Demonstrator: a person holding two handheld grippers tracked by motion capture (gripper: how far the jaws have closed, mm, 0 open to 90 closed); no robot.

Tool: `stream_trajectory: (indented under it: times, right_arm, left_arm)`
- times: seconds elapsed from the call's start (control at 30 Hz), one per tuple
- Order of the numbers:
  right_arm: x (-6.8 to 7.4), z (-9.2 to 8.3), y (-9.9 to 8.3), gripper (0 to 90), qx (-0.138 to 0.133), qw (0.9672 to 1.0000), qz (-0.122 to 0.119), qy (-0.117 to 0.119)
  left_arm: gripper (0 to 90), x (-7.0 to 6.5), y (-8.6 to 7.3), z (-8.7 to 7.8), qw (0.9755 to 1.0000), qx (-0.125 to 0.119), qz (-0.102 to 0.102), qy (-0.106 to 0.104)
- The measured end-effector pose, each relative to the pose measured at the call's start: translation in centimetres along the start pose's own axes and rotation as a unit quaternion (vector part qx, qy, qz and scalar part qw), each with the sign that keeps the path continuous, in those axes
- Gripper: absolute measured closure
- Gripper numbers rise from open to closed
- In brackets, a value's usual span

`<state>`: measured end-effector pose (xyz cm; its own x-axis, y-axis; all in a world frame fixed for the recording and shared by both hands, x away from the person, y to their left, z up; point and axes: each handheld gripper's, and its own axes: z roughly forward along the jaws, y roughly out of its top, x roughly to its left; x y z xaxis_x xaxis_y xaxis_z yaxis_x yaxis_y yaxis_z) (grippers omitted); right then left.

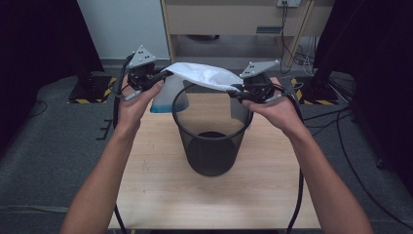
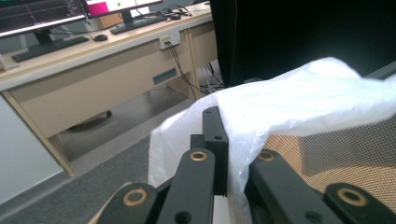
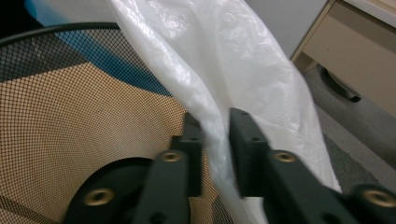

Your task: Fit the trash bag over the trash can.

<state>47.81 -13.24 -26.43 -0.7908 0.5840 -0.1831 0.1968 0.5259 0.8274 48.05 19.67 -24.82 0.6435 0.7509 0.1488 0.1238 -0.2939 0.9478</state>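
Left claw [image 1: 163, 78] pinching one end of white plastic bag [image 1: 204, 75]; right claw [image 1: 234, 90] clamped on other end. Bag stretched crosswise above far rim of black mesh wastebasket [image 1: 212, 146], long axis left-right. Wastebasket upright on wooden counter [image 1: 160, 185], holding nothing visible. Blue container [image 1: 163, 100] behind left. No readable writing.

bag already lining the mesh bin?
No. In the high view the white bag is stretched between the left tongs and right tongs above the bin's far rim, not inside it.
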Motion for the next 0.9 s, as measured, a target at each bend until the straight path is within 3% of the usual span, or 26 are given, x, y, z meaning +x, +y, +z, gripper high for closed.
stream_trajectory:
  times: [0.1, 0.47, 0.8, 0.9]
  right_arm:
    - [0.0, -0.5, 0.6, 89.6, -0.007, 0.9999, 0.013, 0.004]
    - [2.0, -1.5, 3.5, 90.0, -0.023, 0.9993, 0.008, 0.028]
    - [5.8, 0.9, 5.8, 90.0, -0.01, 0.9981, -0.014, 0.059]
    - [6.5, 1.5, 6.4, 90.0, -0.01, 0.9976, -0.018, 0.065]
  left_arm:
    - [89.7, 0.1, -0.3, -0.6, 1.0, -0.005, -0.002, 0.005]
    - [89.7, 1.1, -1.9, -3.0, 0.9994, -0.022, -0.013, 0.025]
    - [89.7, 3.2, -4.0, -6.4, 0.997, -0.034, -0.042, 0.055]
    - [89.7, 3.6, -4.3, -7.1, 0.9967, -0.035, -0.04, 0.061]
